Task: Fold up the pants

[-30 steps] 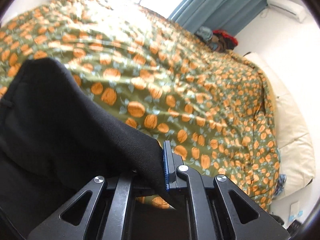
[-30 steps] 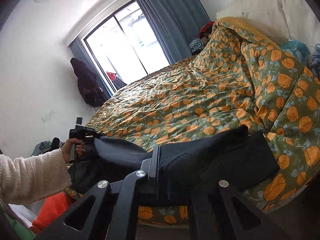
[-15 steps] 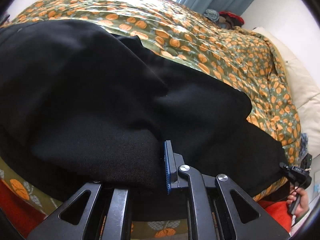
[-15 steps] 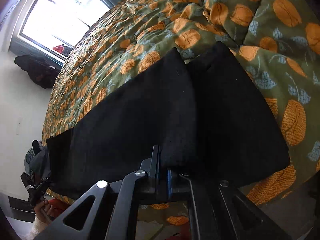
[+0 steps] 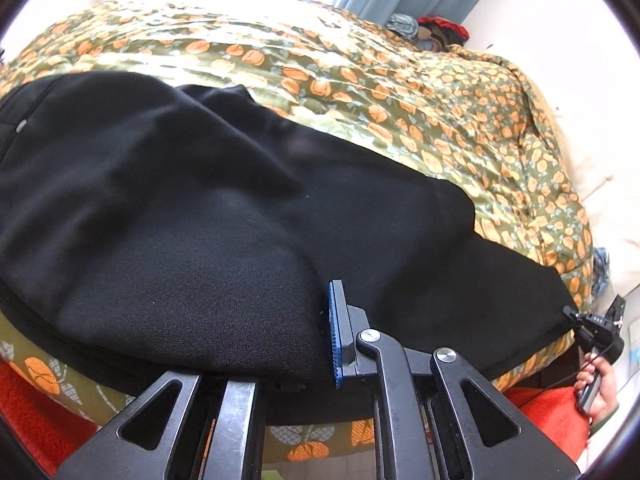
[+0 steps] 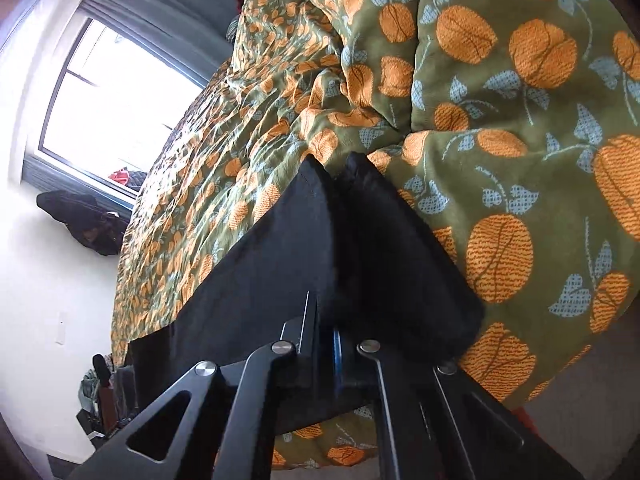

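Observation:
Black pants (image 5: 208, 200) lie along the near edge of a bed, one leg folded over the other. My left gripper (image 5: 328, 336) is shut on the pants at the waist end; only its right blue pad shows, the fabric covers the other finger. My right gripper (image 6: 324, 344) is shut on the leg hems (image 6: 312, 248), which lie doubled on the bed. The right gripper also shows in the left wrist view (image 5: 596, 328), at the far hem end.
The bed has a green quilt with orange pumpkins (image 5: 400, 92) (image 6: 500, 120). A cream pillow (image 5: 600, 184) lies at the right. A window (image 6: 104, 92) and curtains are beyond. Dark clothes (image 6: 80, 220) hang on the wall. Red fabric (image 5: 548, 416) is below the bed edge.
Both grippers have lowered the pants from the air onto the quilt, with the top leg laid over the other. Both stay shut on the fabric.

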`<state>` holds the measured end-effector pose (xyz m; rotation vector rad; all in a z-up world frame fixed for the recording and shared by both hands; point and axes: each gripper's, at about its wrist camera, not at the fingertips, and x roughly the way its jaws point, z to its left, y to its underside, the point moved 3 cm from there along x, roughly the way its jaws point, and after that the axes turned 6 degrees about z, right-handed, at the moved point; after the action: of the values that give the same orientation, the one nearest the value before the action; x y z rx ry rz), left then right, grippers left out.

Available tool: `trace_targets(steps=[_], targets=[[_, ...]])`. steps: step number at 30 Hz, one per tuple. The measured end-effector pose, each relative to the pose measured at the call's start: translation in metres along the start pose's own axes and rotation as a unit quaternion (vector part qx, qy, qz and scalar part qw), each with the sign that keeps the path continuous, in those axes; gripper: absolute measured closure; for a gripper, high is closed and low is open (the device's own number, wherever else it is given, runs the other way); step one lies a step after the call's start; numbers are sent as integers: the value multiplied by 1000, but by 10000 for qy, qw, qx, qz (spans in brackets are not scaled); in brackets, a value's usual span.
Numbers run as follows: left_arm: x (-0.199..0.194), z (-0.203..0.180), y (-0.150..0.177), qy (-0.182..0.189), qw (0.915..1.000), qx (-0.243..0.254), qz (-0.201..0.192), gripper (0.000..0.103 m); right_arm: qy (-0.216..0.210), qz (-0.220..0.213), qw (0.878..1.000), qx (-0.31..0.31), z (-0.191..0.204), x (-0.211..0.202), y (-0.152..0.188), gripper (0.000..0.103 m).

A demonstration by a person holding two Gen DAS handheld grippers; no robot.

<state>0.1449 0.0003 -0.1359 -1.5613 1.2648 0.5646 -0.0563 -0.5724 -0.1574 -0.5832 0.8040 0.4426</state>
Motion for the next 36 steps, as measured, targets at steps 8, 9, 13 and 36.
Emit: trace_targets(steps=[8, 9, 13, 36], targets=[[26, -12, 24, -135, 9986, 201, 463, 95, 1565, 30, 9874, -253, -6, -7, 7, 98], [28, -12, 23, -126, 9986, 192, 480, 95, 1590, 59, 9869, -259, -9, -7, 7, 98], [28, -17, 26, -177, 9983, 296, 470, 95, 1751, 127, 9839, -325, -10, -3, 8, 98], [-9, -34, 40, -1558, 9830, 784, 568, 40, 2118, -1427, 9662, -354, 9, -67, 6, 29]])
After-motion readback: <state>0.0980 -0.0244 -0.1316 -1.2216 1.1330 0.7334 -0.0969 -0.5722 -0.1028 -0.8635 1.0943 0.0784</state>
